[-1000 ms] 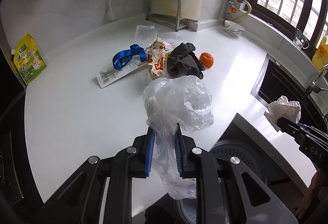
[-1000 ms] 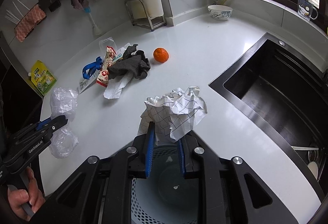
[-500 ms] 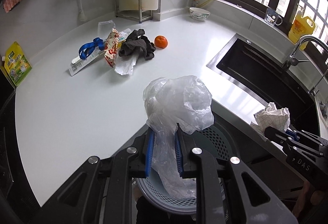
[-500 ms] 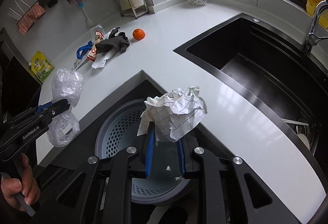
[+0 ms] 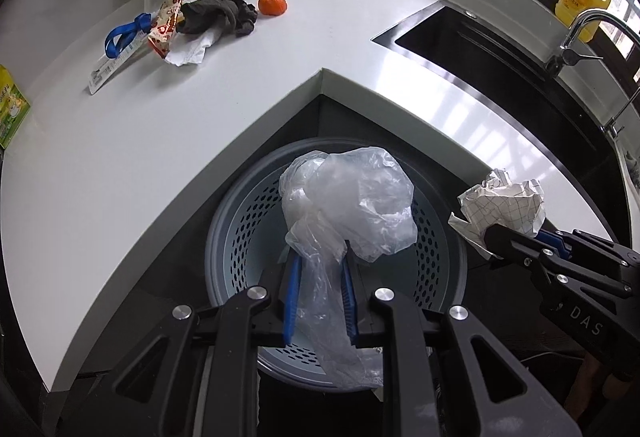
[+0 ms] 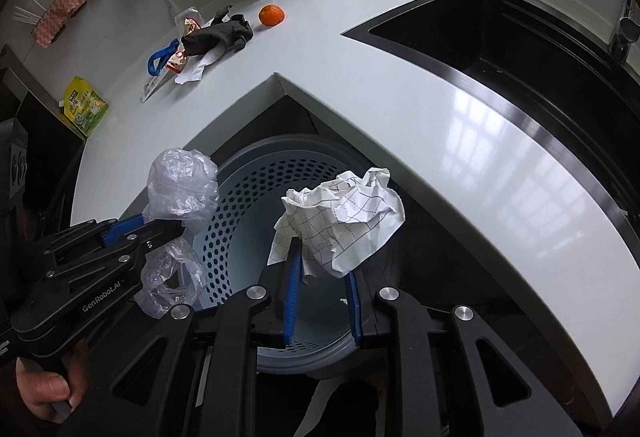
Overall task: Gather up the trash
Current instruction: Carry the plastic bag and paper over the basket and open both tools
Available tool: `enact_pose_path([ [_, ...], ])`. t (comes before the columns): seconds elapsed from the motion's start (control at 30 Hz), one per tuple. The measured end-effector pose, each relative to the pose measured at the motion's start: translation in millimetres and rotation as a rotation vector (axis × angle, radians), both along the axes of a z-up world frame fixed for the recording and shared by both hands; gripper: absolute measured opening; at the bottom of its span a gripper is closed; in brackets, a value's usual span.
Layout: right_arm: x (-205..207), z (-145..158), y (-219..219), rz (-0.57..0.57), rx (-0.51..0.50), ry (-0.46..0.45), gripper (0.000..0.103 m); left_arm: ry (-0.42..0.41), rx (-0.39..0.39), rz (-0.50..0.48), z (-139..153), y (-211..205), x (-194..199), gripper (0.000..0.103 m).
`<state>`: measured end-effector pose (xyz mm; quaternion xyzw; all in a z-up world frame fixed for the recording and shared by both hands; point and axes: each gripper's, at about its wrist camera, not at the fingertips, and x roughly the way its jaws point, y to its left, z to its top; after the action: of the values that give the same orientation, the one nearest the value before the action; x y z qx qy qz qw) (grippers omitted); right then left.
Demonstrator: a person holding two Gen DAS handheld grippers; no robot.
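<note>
Clear plastic bag (image 5: 348, 209) pinched in narrow left gripper (image 5: 319, 269), crumpled paper (image 6: 340, 217) seemingly likewise in right gripper (image 6: 322, 269).

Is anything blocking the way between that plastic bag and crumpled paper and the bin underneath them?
Nothing visible does. The plastic bag in the left claw and the crumpled paper in the right claw hang right over the perforated bin, whose mouth is open.

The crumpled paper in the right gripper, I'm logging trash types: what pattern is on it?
White crumpled paper with a dark grid of solid and dashed lines; clearest in the right wrist view.
</note>
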<state>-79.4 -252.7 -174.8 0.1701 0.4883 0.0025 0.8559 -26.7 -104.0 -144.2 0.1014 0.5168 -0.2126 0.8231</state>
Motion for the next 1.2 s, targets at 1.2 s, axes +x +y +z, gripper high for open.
enact_pose_path([
  [1.2, 42.9, -93.7, 29.5, 0.039, 0.023, 0.137, 0.04, 0.062, 0.05, 0.096, -77.6, 27.3, 15.8, 0.04],
])
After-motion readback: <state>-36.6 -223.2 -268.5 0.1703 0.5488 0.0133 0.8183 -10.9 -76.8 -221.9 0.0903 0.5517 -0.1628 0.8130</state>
